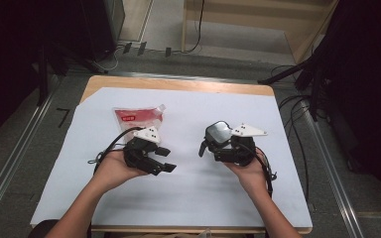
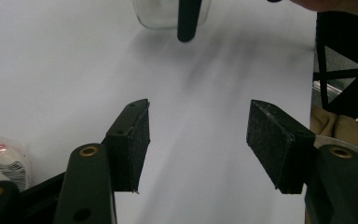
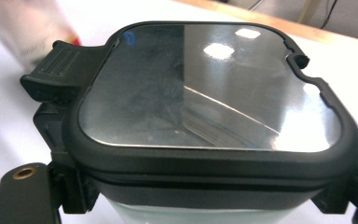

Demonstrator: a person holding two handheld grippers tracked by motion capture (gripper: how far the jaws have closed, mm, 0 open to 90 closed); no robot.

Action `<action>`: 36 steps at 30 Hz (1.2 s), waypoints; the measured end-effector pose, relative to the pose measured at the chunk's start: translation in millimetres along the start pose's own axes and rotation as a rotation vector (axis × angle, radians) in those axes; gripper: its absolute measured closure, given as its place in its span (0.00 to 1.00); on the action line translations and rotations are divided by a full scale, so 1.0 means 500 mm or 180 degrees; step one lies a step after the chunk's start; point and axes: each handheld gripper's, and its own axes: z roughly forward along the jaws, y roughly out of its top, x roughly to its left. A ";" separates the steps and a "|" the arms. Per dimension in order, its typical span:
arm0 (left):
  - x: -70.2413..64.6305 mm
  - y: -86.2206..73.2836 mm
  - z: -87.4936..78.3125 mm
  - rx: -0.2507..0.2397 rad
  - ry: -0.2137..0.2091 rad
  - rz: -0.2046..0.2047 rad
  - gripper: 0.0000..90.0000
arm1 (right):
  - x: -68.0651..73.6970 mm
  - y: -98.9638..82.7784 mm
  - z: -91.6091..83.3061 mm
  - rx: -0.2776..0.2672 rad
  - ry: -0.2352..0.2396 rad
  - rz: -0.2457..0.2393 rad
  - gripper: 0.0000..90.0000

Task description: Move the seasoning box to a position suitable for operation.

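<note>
Tabletop [image 1: 178, 99], covered with a white sheet, seen from the high view. The work in hand appears to concern a clear container with a black-rimmed, mirror-topped lid [image 1: 217, 133] and a red-and-white spouted refill pouch [image 1: 134, 118]. Judged from the present layout, the work is at an early stage: the container is already gripped and held right of centre, close above or on the sheet (contact with the sheet cannot be told), while the pouch lies flat on the far left part of the sheet, untouched and, as far as can be seen, unopened. The lid is seated on the container with its side latch [image 3: 58, 65] down, so opening the container and bringing pouch and container together remain to be done.

Right tool [image 1: 224, 145]: grasping the container just below the lid rim, one jaw on either side, as the right gripper view shows; the reflective lid plate [image 3: 205, 88] lies directly before its camera. The right hand [image 1: 250, 171] supports the tool from below and behind, forearm entering from the lower edge, tool aimed toward the table's centre-left.

Left tool [image 1: 161, 159]: released, its two padded jaws standing well apart with nothing between them and bare white sheet beyond. The left hand [image 1: 111, 171] cradles it palm-up, just on the near side of the pouch, jaws pointing toward the container's clear base [image 2: 161, 14].
</note>
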 end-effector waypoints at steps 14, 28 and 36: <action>0.011 -0.009 0.009 0.0022 0.0008 -0.0033 0.46 | 0.064 -0.032 0.058 0.0123 0.0241 -0.0267 0.18; 0.011 -0.014 0.024 0.0006 -0.0015 -0.0047 0.46 | 0.082 -0.057 0.082 0.0071 0.0259 -0.0283 0.17; 0.013 -0.015 0.025 -0.0023 -0.0001 -0.0056 0.46 | 0.084 -0.060 0.075 0.0155 0.0236 -0.0340 0.17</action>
